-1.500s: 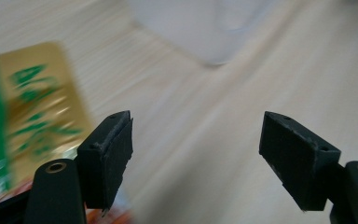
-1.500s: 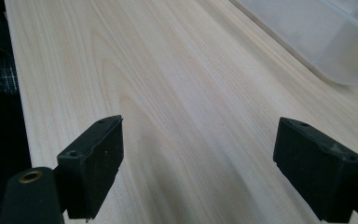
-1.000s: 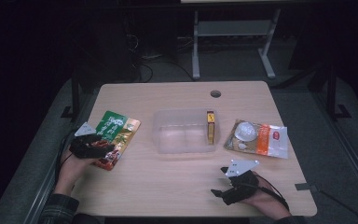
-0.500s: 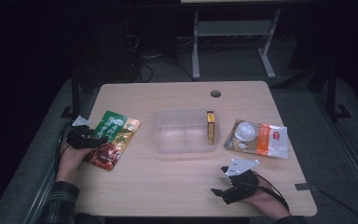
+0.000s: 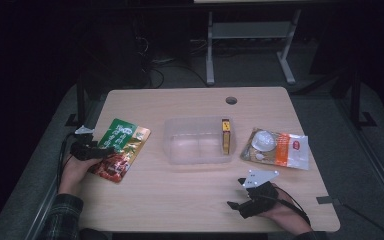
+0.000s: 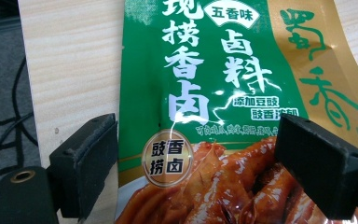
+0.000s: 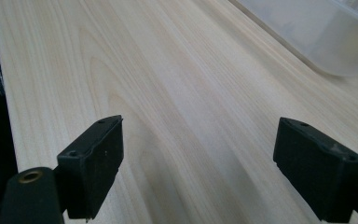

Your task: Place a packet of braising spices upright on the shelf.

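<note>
Table [image 5: 190,200] noted with green sauce packet [image 5: 120,149] lying flat at its 9 o'clock edge, long axis toward 1 o'clock. Left gripper [image 5: 100,150], the nearer, has just been opening; jaws straddle the packet's near end, unpressed. Right gripper [image 5: 237,202] rests open at 5 o'clock.

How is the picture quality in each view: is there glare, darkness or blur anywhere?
High view: the room around the table is very dark, and the tabletop is evenly lit. Left gripper view: white glare streaks cross the glossy green pouch, whose print stays sharp, and the near jaws look soft. Right gripper view: soft shadows lie on the wood, and the clear plastic box looks slightly blurred.
</note>
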Demonstrator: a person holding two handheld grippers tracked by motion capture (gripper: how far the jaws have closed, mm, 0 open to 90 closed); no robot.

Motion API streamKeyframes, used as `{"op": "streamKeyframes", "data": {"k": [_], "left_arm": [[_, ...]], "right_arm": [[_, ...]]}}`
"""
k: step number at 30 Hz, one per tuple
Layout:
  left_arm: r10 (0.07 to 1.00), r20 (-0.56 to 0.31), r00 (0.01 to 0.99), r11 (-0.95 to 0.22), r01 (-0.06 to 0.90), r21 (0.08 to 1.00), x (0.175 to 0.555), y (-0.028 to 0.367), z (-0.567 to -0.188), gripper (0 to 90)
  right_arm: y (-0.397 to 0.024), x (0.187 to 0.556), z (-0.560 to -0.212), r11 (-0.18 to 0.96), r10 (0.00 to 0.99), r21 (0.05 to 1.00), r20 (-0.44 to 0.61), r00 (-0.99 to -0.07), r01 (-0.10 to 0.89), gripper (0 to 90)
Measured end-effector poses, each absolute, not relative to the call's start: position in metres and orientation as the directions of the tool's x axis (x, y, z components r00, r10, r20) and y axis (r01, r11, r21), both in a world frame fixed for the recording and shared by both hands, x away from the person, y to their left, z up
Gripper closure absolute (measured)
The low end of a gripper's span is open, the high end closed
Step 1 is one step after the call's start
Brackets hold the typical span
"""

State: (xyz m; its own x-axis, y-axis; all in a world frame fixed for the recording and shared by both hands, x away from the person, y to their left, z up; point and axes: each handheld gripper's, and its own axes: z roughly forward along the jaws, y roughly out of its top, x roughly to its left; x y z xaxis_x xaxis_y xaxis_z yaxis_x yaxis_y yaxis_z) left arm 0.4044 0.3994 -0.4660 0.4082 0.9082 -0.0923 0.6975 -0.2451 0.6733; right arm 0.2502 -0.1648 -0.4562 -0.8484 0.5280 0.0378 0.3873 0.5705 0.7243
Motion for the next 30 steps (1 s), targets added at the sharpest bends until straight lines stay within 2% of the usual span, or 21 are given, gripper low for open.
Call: {"op": "streamKeyframes", "data": {"k": [5,8,12,15,21,22,23,24,26,30], "left_arm": [[0.890,-0.082,0.449,-0.278,0.675,0.683,0.403,0.403,-0.467,13.1],[0.894,-0.078,0.442,-0.276,0.679,0.680,0.402,0.401,-0.467,13.3],[0.892,-0.069,0.447,-0.291,0.684,0.669,0.401,0.398,-0.465,17.2],[0.882,-0.052,0.469,-0.323,0.679,0.659,0.400,0.395,-0.463,25.3],[0.888,-0.049,0.456,-0.316,0.686,0.656,0.398,0.392,-0.460,48.8],[0.888,-0.053,0.457,-0.314,0.688,0.655,0.398,0.393,-0.460,53.4],[0.890,-0.064,0.451,-0.302,0.689,0.659,0.398,0.394,-0.460,64.8],[0.892,-0.081,0.444,-0.284,0.691,0.665,0.397,0.394,-0.460,64.8],[0.885,-0.073,0.459,-0.296,0.678,0.673,0.396,0.395,-0.461,73.3],[0.889,-0.053,0.454,-0.303,0.673,0.675,0.395,0.394,-0.460,82.7]], "right_arm": [[-0.165,0.250,-0.456,0.572,0.527,0.725,0.035,-0.849,0.385,15.5],[-0.165,0.251,-0.457,0.572,0.528,0.724,0.035,-0.848,0.386,15.5],[-0.165,0.250,-0.457,0.572,0.529,0.723,0.037,-0.848,0.388,15.5],[-0.165,0.250,-0.457,0.573,0.529,0.721,0.036,-0.848,0.388,15.5],[-0.165,0.250,-0.457,0.575,0.529,0.720,0.035,-0.848,0.388,15.5],[-0.165,0.250,-0.457,0.575,0.528,0.720,0.035,-0.848,0.388,15.5],[-0.165,0.250,-0.457,0.574,0.528,0.720,0.037,-0.848,0.389,15.5],[-0.165,0.250,-0.457,0.574,0.528,0.720,0.037,-0.848,0.389,15.5],[-0.164,0.251,-0.457,0.575,0.527,0.719,0.039,-0.849,0.390,15.5],[-0.163,0.250,-0.457,0.578,0.525,0.719,0.033,-0.851,0.385,15.5]]}}
